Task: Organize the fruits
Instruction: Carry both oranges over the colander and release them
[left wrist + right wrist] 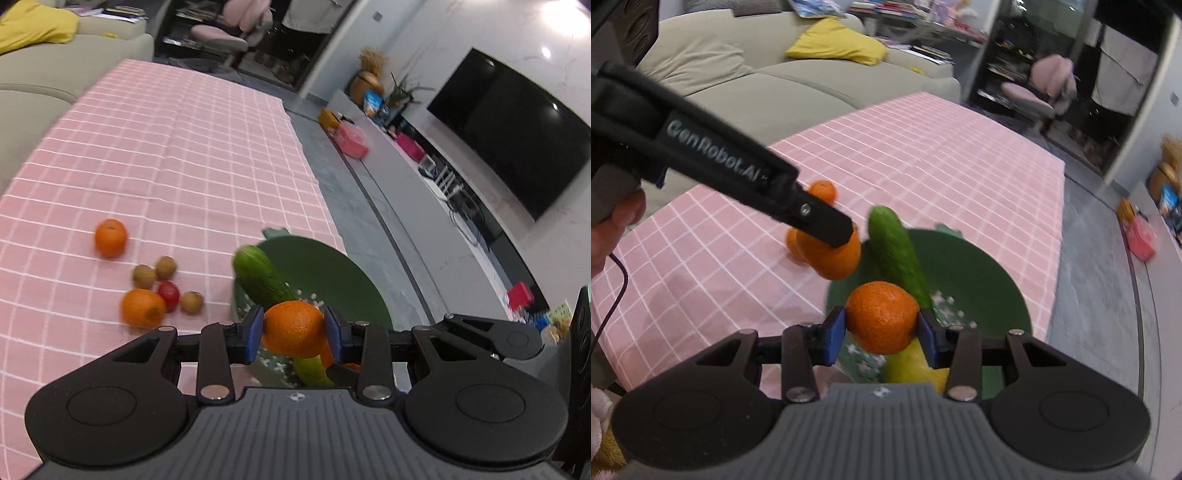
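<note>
Lettering reading "GenRobot.AI" is showing in pale characters along the black body of the left tool (846, 236) in the right wrist view, where that tool is crossing in from the upper left and clenching an orange (836, 260) above the surface (923, 158), just left of the green bowl (979, 273). In its own view the left tool (294, 328) is gripping that same orange (293, 328) between its two blue pads (254, 328), over the near left rim of the green bowl (325, 269). On the pink checked cloth to the left, a loose orange (110, 237) is lying apart, and nearer the tool a second orange (143, 308) is sitting against a small cluster: three brownish round fruits (155, 272) and a red cherry tomato (169, 294). A cucumber (260, 278) is lying in the bowl with its long axis running from the far left rim toward the camera, its blunt end pointing up and away over the rim. Farther right, the right tool (881, 328) is clamping another orange (881, 316) squarely between its blue pads (834, 332), holding it above the bowl's near side. Behind it the cucumber (897, 254) is slanting from upper left to lower right, its far end jutting past the bowl's edge. A yellow-green fruit (912, 365) is lying in the bowl directly beneath the held orange, partly hidden by the tool.
</note>
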Motion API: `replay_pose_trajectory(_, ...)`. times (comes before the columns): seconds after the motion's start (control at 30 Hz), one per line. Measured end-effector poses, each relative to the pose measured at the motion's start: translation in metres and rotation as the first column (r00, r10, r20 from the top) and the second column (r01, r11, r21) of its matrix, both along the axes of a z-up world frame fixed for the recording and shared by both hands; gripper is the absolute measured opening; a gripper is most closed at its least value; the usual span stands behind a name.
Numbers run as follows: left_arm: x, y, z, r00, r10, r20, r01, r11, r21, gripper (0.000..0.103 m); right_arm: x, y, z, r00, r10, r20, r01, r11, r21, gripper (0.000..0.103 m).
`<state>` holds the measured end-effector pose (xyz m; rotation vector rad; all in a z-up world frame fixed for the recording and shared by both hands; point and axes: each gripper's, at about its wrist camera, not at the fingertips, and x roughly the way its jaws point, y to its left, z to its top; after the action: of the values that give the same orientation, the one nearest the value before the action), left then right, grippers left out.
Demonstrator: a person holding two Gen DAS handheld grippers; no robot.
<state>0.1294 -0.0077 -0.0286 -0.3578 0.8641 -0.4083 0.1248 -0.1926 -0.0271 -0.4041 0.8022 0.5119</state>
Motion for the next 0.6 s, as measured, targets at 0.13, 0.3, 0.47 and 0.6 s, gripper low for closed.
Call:
replay_pose_trajectory(0.13, 0.011, -0.02, -0.01, 0.999, -0.044, -0.031, 0.045, 0.998, 0.039, 0.04, 0.011, -0.012, -0.007, 0.999, -0.028, -0.034, 0.029, 1.0, 0.009, 0.039)
replay_pose_trajectory(0.3, 0.021, -0.034, -0.024, 0.995, -0.063, -0.078, 0.072, 0.99, 0.118, 0.04, 0.023, -0.017, -0.024, 0.996, -0.001, -0.092, 0.003, 1.0, 0.019, 0.039)
replay_pose_trajectory(0.47, 0.028, -0.043, -0.03, 0.99, -0.099, -0.102, 0.119, 0.971, 0.209, 0.04, 0.033, -0.016, -0.036, 0.989, 0.029, -0.143, -0.025, 0.999, 0.027, 0.039)
replay_pose_trajectory(0.6, 0.035, -0.046, -0.031, 0.99, -0.103, -0.099, 0.125, 0.959, 0.254, 0.039, 0.037, -0.015, -0.038, 0.987, 0.065, -0.149, -0.059, 0.997, 0.044, 0.039)
